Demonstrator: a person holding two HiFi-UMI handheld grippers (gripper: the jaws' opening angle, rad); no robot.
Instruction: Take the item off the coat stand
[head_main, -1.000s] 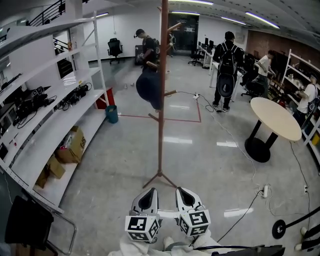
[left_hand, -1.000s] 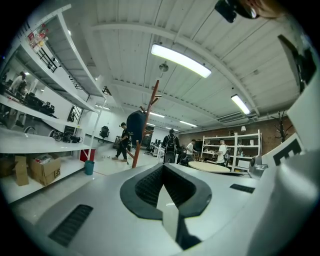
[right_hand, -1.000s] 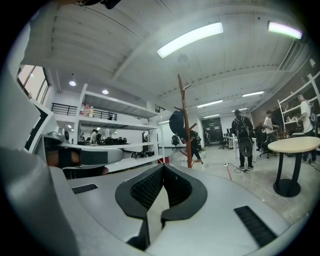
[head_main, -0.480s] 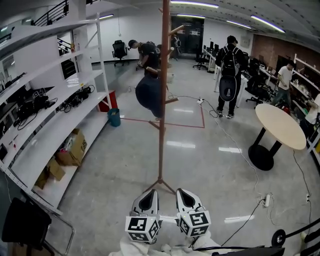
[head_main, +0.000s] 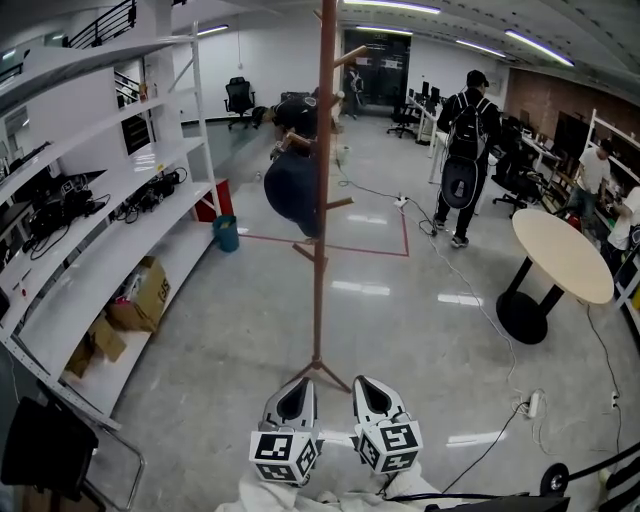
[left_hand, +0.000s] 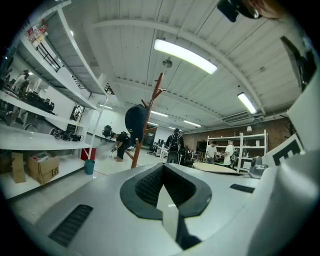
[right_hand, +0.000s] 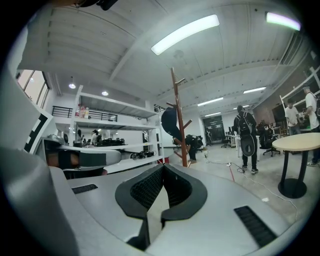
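The coat stand (head_main: 322, 250) looks bigger and nearer than it did a second ago. Its feet have slid down the head view, and now they sit just above the two grippers at the bottom middle. So the person has walked closer to it.

The dark cap (head_main: 291, 190) is on the stand like before. It hangs from a peg (head_main: 297, 139) on the left side of the pole, in the upper middle of the head view. Nothing touches it.

The left gripper (head_main: 297, 388) and the right gripper (head_main: 372, 386) are side by side, just as they were. Both are squeezed closed, with nothing between their jaws. In the left gripper view the cap (left_hand: 136, 123) is small and far off, above the jaws. It looks the same in the right gripper view (right_hand: 170, 123).

I think this is only the walk up to the stand. The cap is high and not near yet, so a gripper must go up, open, and reach it.
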